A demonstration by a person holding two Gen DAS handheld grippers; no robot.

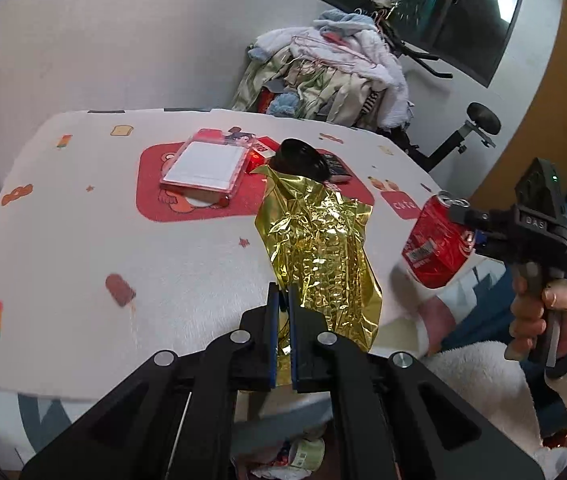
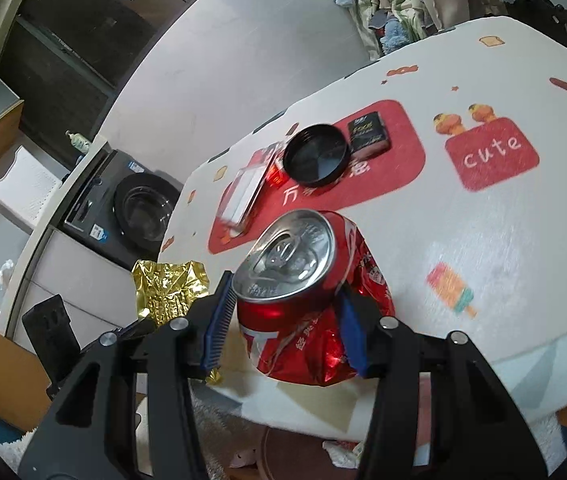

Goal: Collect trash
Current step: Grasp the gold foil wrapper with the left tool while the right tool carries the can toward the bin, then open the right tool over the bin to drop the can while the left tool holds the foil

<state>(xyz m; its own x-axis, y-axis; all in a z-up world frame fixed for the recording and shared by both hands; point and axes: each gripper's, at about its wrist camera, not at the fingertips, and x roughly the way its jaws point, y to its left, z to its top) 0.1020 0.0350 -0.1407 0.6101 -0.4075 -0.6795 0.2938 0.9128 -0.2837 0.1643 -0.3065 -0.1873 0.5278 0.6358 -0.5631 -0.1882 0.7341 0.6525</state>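
Note:
A crumpled gold foil wrapper (image 1: pixel 317 252) stands up from my left gripper (image 1: pixel 282 300), which is shut on its lower edge above the near side of the table (image 1: pixel 163 264). In the right wrist view the same gold wrapper (image 2: pixel 167 286) shows at the left, off the table's edge. My right gripper (image 2: pixel 283 316) is shut on a dented red soda can (image 2: pixel 299 300), its silver top facing the camera. From the left wrist view the red can (image 1: pixel 435 240) hangs past the table's right edge, in the right gripper (image 1: pixel 468 226) held by a hand (image 1: pixel 539 312) in a fluffy white sleeve.
On the patterned cloth lie a clear plastic case (image 1: pixel 203 166), a black round lid (image 2: pixel 317 154), a small black box (image 2: pixel 368 134) and a red packet (image 1: pixel 257 158). A pile of clothes (image 1: pixel 323 76) stands behind the table. Litter (image 1: pixel 295 454) lies on the floor below.

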